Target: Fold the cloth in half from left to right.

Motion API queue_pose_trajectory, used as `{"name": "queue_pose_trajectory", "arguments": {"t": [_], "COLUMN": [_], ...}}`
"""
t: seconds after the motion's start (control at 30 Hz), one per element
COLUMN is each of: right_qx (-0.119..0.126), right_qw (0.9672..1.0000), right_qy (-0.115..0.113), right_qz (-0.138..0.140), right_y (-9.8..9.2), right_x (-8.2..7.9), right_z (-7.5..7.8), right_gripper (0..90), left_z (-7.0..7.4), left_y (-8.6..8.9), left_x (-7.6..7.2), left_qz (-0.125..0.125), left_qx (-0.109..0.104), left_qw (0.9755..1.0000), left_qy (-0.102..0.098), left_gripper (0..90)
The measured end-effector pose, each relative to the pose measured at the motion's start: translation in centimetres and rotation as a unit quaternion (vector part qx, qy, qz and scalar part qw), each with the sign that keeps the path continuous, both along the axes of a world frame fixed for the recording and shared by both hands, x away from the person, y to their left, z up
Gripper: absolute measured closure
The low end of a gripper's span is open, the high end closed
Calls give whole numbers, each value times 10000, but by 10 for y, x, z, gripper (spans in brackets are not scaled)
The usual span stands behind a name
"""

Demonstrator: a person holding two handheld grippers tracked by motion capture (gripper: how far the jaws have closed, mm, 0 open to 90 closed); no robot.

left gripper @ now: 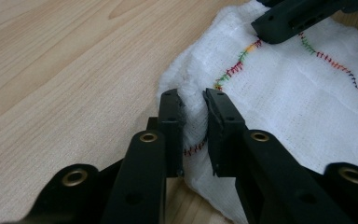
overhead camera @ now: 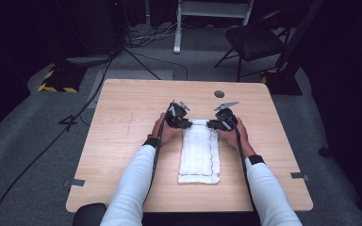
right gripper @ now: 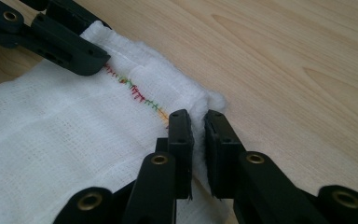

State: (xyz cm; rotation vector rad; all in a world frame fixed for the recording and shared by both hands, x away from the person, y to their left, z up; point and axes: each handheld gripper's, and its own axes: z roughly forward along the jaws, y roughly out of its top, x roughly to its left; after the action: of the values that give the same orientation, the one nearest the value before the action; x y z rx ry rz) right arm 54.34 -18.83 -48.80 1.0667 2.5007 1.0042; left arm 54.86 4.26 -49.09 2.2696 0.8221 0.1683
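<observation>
Cloth [overhead camera: 199, 151] pinched at both far corners: left gripper [overhead camera: 185, 124] nearly closed on the far left corner, a fold of white weave squeezed between its pads [left gripper: 177, 116]; right gripper [overhead camera: 211, 124] likewise nearly closed on the far right corner, fabric bunched between its pads [right gripper: 182, 135]. Corners lifted a little into ridges at the jaws, rest lying flat on the table [overhead camera: 122, 141].

Folded into a long strip, long axis running from the person's edge straight toward the far edge, near short end close to the person, far short end at the grippers. Coloured stitching [left gripper: 235, 67] running along the hem, down the right long side in the high view.

Placed at mid-table, slightly right of centre. Hands and white sleeves flanking the strip on either side, cables trailing back along the forearms.

Farther out: round dark cap [overhead camera: 219, 93] near the far table edge, well apart from the cloth; tape tabs at the left [overhead camera: 77, 182] and right [overhead camera: 300, 175] table edges; chair [overhead camera: 254, 40] and floor cables [overhead camera: 42, 150] beyond. Nothing lying across the cloth.
</observation>
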Motion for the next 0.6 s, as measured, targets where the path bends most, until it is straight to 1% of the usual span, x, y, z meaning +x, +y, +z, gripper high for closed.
{"name": "queue_pose_trajectory", "arguments": {"t": [0.03,0.1,0.13,0.17,0.23,0.27,0.3,0.33,0.37,0.4,0.43,0.5,0.53,0.57,0.6], "right_qx": [-19,-60,-93,-93,-134,-134,-139,-135,-135,-129,-106,-70,-70,-67,-61], "right_qw": [10000,10000,9998,9998,9994,9994,9992,9986,9986,9984,9980,9975,9975,9969,9966], "right_qy": [-31,-67,-167,-167,-308,-308,-366,-490,-490,-540,-611,-682,-682,-780,-811], "right_qz": [4,-20,-33,-33,-77,-77,-76,-109,-109,-128,-138,-142,-142,-129,-128], "right_y": [0,1,2,2,3,3,3,3,3,3,2,2,2,2,2], "right_x": [0,0,0,0,0,0,0,-1,-1,-1,-1,-2,-2,-2,-3], "right_z": [0,1,1,1,4,4,5,9,9,11,16,20,20,25,27], "right_gripper": [835,838,842,842,845,845,847,848,848,849,849,850,850,850,850], "left_z": [0,0,1,2,3,4,5,9,9,13,17,23,23,28,28], "left_y": [0,-2,-3,-4,-6,-7,-7,-8,-8,-8,-8,-8,-8,-8,-8], "left_x": [0,0,0,0,1,1,2,3,3,3,3,3,3,3,3], "left_qz": [0,34,49,62,84,91,115,162,162,193,176,144,144,152,152], "left_qx": [0,63,125,189,242,281,282,268,268,246,293,340,340,295,295], "left_qw": [10000,9999,9998,9996,9993,9991,9989,9986,9986,9984,9978,9973,9973,9969,9969], "left_qy": [0,-98,-137,-187,-261,-310,-345,-425,-425,-465,-564,-642,-642,-715,-715], "left_gripper": [790,794,801,801,807,807,808,810,810,810,812,813,814,814,814]}}
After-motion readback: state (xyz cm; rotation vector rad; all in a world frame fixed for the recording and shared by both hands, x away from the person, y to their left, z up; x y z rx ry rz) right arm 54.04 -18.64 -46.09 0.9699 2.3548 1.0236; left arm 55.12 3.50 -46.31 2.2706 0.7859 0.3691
